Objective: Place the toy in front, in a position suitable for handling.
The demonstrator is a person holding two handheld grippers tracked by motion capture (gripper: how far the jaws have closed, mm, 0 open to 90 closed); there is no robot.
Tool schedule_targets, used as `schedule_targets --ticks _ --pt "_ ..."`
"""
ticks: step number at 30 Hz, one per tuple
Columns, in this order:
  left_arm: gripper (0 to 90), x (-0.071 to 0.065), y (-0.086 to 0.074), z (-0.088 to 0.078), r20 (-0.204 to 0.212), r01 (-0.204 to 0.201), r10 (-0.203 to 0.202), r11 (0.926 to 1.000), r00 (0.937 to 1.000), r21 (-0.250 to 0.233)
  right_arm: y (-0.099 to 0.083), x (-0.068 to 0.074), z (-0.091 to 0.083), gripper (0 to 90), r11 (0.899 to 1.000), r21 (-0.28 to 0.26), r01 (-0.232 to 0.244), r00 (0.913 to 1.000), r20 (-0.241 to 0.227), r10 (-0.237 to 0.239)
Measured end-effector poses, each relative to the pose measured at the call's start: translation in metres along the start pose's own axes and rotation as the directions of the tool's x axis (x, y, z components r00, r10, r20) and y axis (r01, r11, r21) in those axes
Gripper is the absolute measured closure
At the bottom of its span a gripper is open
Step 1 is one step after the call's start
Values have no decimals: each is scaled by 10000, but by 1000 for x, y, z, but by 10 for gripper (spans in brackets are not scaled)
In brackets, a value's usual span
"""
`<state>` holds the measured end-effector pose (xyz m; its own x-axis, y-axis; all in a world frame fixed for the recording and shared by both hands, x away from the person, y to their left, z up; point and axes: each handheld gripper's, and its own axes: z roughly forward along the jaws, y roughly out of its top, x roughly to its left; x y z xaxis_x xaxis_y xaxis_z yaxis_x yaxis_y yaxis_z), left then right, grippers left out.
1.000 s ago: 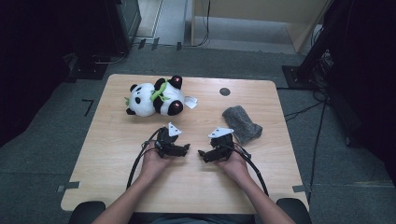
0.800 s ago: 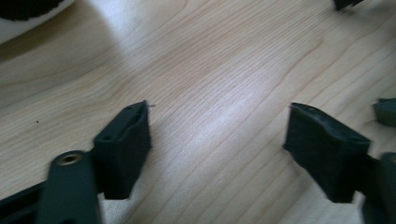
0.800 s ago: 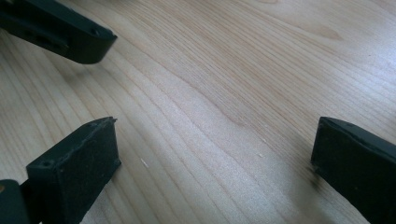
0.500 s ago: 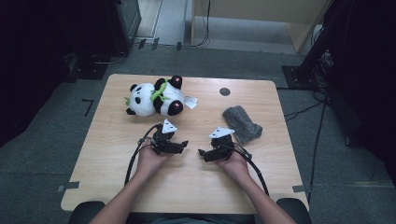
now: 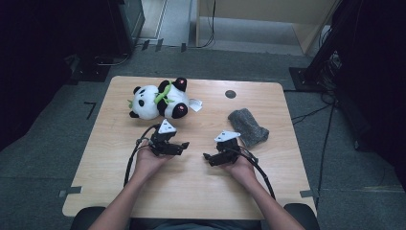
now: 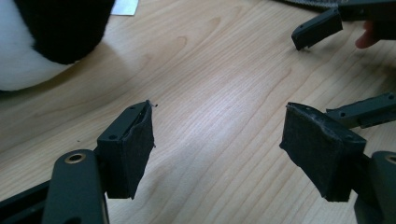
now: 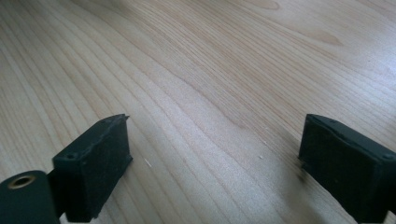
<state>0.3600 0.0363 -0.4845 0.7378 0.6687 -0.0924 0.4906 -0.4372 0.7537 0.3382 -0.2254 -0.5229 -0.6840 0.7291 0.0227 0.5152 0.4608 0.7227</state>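
Where grey floor surrounds it, wooden table, black stands beyond

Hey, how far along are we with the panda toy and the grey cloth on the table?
Nothing looks done yet: the panda toy and grey cloth lie untouched on the table. In hand: the left gripper, nearest the panda, has just been closing its fingers with nothing between them; the right gripper is open and holds nothing. Every grasp is left.
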Motion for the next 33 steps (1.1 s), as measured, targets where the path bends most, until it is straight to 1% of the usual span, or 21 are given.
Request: schedule_targets --ticks 1,2,3,5,6,7,12,13,16,20,22,23,24,25,26,27,30,33 --pt "287 2 0 -2 20 18 -18 10000 10000 13 0 0 -2 189 10000 -45 73 10000 -64 -73" --pt "287 4 0 -4 83 38 -38 10000 10000 8 0 0 -2 189 10000 -45 73 10000 -64 -73" --pt "319 6 0 -6 152 53 -54 10000 9999 26 0 0 -3 205 9998 -91 178 9997 -192 -180" --pt "315 10 0 -9 312 133 -136 9999 9994 108 0 0 -3 206 9998 -124 179 9996 -195 -182" --pt "314 12 -1 -11 290 140 -143 9998 9995 106 0 0 -3 208 9997 -161 181 9996 -196 -184" --pt "317 15 -1 -13 202 174 -176 9998 9996 113 -1 0 -3 208 9997 -175 180 9996 -198 -184" --pt "334 29 1 -23 42 546 -546 9985 9985 -17 -2 0 -2 207 9994 -277 221 9995 -228 -227" --pt "342 31 1 -24 19 551 -551 9985 9985 -4 -2 0 -2 207 9994 -280 223 9995 -230 -230" --pt "344 37 3 -30 -248 558 -558 9984 9981 -10 -2 0 -2 207 9994 -281 221 9995 -226 -227" --pt "363 43 4 -38 -411 678 -685 9975 9968 -185 -2 0 -2 206 9993 -294 229 9995 -223 -236" --pt "364 49 7 -41 -541 691 -700 9975 9961 -175 -2 0 -2 206 9994 -281 219 9995 -220 -226" --pt "364 53 9 -42 -650 735 -753 9968 9950 -305 -2 0 -2 206 9993 -293 221 9995 -223 -228" --pt "358 53 9 -42 -650 735 -753 9968 9950 -305 -2 0 -2 206 9993 -293 221 9995 -223 -228" --pt "358 56 11 -43 -776 788 -818 9960 9936 -411 -2 0 -2 206 9993 -287 225 9995 -230 -232" --pt "361 59 12 -44 -799 811 -843 9958 9932 -432 -2 0 -2 206 9994 -303 192 9995 -229 -199" --pt "364 61 13 -45 -832 922 -962 9944 9919 -515 -2 0 -2 207 9994 -297 205 9995 -224 -211" --pt "392 67 17 -45 -975 895 -936 9949 9908 -455 -1 0 -2 207 9994 -289 191 9996 -210 -197" --pt "392 71 23 -46 -1048 880 -928 9949 9902 -487 -1 0 -2 207 9993 -307 229 9995 -199 -235"
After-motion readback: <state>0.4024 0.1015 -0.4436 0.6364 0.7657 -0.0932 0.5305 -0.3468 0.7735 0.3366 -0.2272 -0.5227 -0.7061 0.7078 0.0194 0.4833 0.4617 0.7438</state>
